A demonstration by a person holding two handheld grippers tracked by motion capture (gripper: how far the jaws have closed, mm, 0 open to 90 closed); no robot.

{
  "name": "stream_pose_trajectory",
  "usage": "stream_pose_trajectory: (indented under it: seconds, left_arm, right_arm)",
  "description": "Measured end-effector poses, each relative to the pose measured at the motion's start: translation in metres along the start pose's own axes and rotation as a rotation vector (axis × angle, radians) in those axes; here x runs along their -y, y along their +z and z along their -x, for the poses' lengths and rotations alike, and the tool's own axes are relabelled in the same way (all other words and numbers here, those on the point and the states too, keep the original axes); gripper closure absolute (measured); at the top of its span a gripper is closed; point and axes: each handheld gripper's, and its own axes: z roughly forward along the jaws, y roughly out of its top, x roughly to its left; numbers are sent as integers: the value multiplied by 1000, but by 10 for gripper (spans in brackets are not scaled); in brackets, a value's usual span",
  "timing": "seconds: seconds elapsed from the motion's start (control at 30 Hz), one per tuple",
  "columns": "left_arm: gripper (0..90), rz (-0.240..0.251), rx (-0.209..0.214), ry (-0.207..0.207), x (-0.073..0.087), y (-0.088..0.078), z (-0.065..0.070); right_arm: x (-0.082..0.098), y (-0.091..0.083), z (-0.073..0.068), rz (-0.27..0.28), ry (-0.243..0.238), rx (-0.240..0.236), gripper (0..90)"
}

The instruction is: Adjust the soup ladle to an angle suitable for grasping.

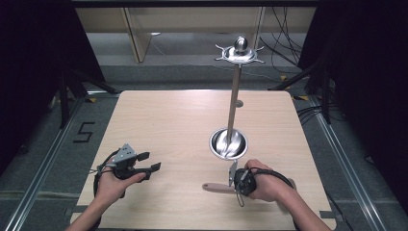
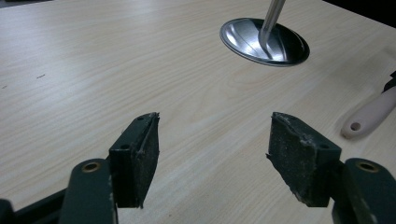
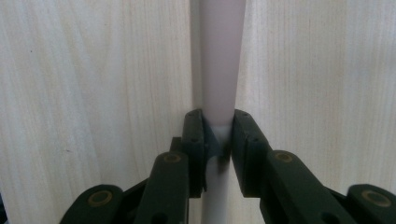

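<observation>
A pale pink utensil handle (image 1: 216, 187) with a hanging hole at its end lies flat on the wooden worktop (image 1: 163, 125), just in front of the stand's steel base dish (image 1: 228, 144), clamped by the right gripper (image 1: 240, 180).

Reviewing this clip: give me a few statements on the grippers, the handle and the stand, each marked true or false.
1. The right hand-held gripper is shut on the pale handle. True.
2. The left hand-held gripper grips the handle. False: its jaws stand apart over bare table.
3. The metal stand is upright on a round shiny base. True.
4. The handle hangs from the stand's top. False: it lies on the table near the base.
</observation>
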Motion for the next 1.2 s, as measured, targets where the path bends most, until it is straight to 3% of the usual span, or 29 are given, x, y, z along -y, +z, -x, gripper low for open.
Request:
stream_pose_trajectory:
  seconds: [0.07, 0.1, 0.13, 0.17, 0.23, 0.3, 0.33, 0.37, 0.43, 0.47, 0.5, 0.53, 0.57, 0.63, 0.7, 0.8, 0.9, 1.07, 1.2]
  left_arm:
    - [329, -7, -4, 1, 0, 0, 0]
    - [329, -7, -4, 1, 0, 0, 0]
    - [329, 0, -1, 0, 0, 0, 0]
    - [329, 0, 0, 0, 0, 0, 0]
    - [329, -4, 1, 2, 0, 0, 0]
    - [329, -4, 1, 2, 0, 0, 0]
    - [329, -3, 1, 2, 0, 0, 0]
    - [329, -3, 1, 2, 0, 0, 0]
    - [329, -3, 1, 0, 0, 0, 0]
    - [329, 0, 3, 0, 0, 1, 0]
    - [329, 0, 5, -4, 0, 1, 0]
    - [328, 0, 6, -6, 0, 1, 0]
    - [328, 0, 6, -7, 0, 1, 0]
    - [328, 0, 6, -8, 0, 1, 1]
    - [328, -1, 1, -12, 0, 1, 1]
    - [327, 5, 5, -16, 0, 2, 2]
    - [328, 0, 4, -12, 0, 2, 2]
    - [327, 15, 25, -17, -3, 2, 7]
    - [327, 19, 40, 10, -8, 4, 14]
  right_arm:
    - [1, 0, -2, 9, 23, 7, 772]
    - [2, -1, -5, 0, 67, 9, 772]
    - [2, -1, -5, 0, 67, 9, 772]
    - [3, -2, -7, 6, 104, 2, 773]
    - [6, -7, -7, 43, 94, 38, 774]
    - [6, -8, -6, 59, 94, 33, 774]
    - [7, -10, -8, 94, 128, 37, 774]
    - [10, -13, -5, 159, 106, 52, 774]
    - [11, -15, -5, 177, 130, 47, 774]
    - [15, -20, -3, 224, 132, 56, 774]
    - [15, -20, -3, 224, 132, 56, 774]
    - [19, -25, -2, 267, 133, 73, 774]
    - [22, -27, -4, 292, 179, 101, 774]
    - [24, -29, -3, 316, 182, 111, 774]
    - [31, -33, -2, 393, 208, 151, 774]
    - [38, -39, -3, 437, 248, 154, 774]
    - [45, -43, -6, 503, 304, 215, 774]
    - [58, -50, -9, 625, 392, 237, 774]
    - [65, -54, -13, 698, 457, 253, 774]
